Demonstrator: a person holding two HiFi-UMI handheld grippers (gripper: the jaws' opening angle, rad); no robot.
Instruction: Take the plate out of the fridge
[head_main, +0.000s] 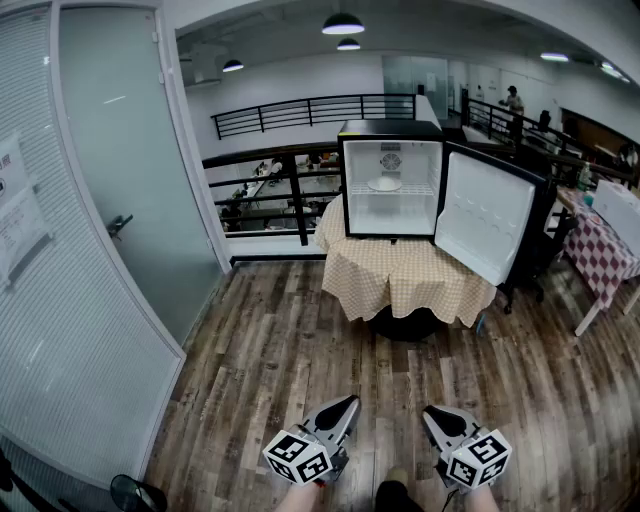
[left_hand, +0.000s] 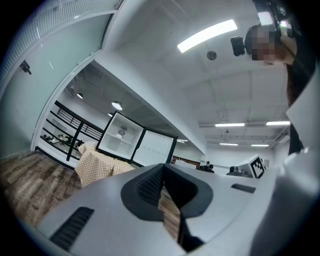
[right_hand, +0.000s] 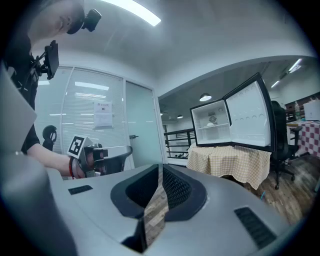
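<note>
A small black fridge (head_main: 390, 128) stands on a round table with a tan checked cloth (head_main: 400, 275). Its door (head_main: 485, 225) hangs open to the right. A white plate (head_main: 384, 184) lies on the fridge's upper shelf; it shows small in the left gripper view (left_hand: 121, 133) and the right gripper view (right_hand: 212, 120). Both grippers are held low, far from the fridge, over the wooden floor. My left gripper (head_main: 340, 405) and right gripper (head_main: 432, 415) are shut with nothing in them, and both point towards the fridge.
A frosted glass wall and door (head_main: 130, 170) run along the left. A black railing (head_main: 290, 170) stands behind the table. To the right are an office chair (head_main: 548, 245) and a table with a red checked cloth (head_main: 600, 250). A person (head_main: 513, 100) stands far back.
</note>
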